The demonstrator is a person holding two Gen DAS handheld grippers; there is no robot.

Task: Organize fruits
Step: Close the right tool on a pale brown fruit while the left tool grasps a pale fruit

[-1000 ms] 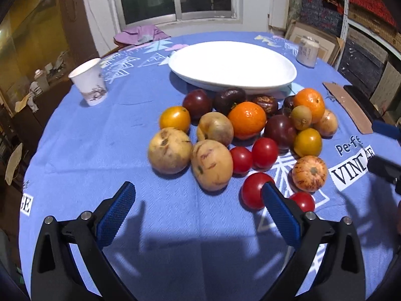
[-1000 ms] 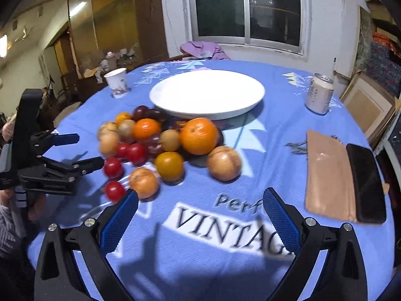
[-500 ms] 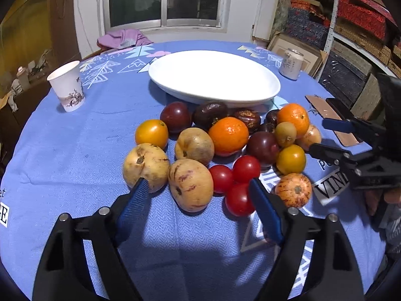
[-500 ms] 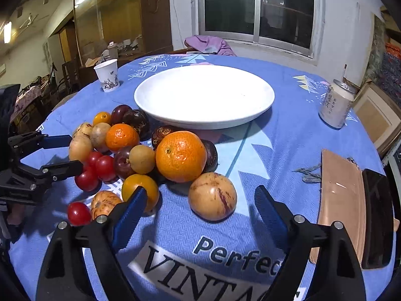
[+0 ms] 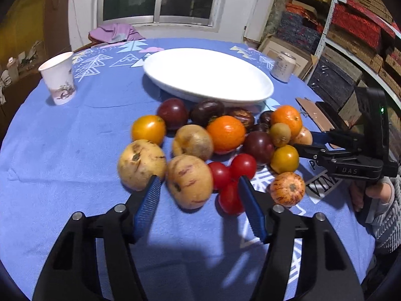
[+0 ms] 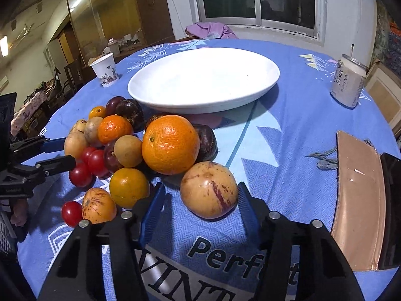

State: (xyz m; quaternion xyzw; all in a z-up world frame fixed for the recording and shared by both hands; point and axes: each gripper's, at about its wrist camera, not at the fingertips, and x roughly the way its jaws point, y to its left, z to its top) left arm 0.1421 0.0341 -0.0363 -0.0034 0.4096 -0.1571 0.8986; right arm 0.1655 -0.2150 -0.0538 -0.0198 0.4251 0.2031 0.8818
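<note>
A pile of fruit lies on the blue tablecloth in front of an empty white plate [image 5: 208, 75], which also shows in the right wrist view [image 6: 203, 80]. My left gripper [image 5: 198, 188] is open, its blue pads either side of a tan speckled melon [image 5: 189, 180], with red tomatoes [image 5: 229, 175] by the right pad. My right gripper [image 6: 200, 195] is open around another tan speckled melon [image 6: 209, 189], apart from it. A big orange [image 6: 170, 144] sits just behind that melon. The right gripper also shows in the left wrist view [image 5: 308, 141].
A paper cup [image 5: 59, 77] stands at the far left. A drink can [image 6: 347, 82] stands at the far right. A brown leather case [image 6: 357, 198] and a black phone [image 6: 391, 208] lie right of my right gripper. A purple cloth [image 5: 112, 31] lies at the far edge.
Both grippers have moved forward into the pile and narrowed. Each now straddles a tan melon that lay ahead of it before.
</note>
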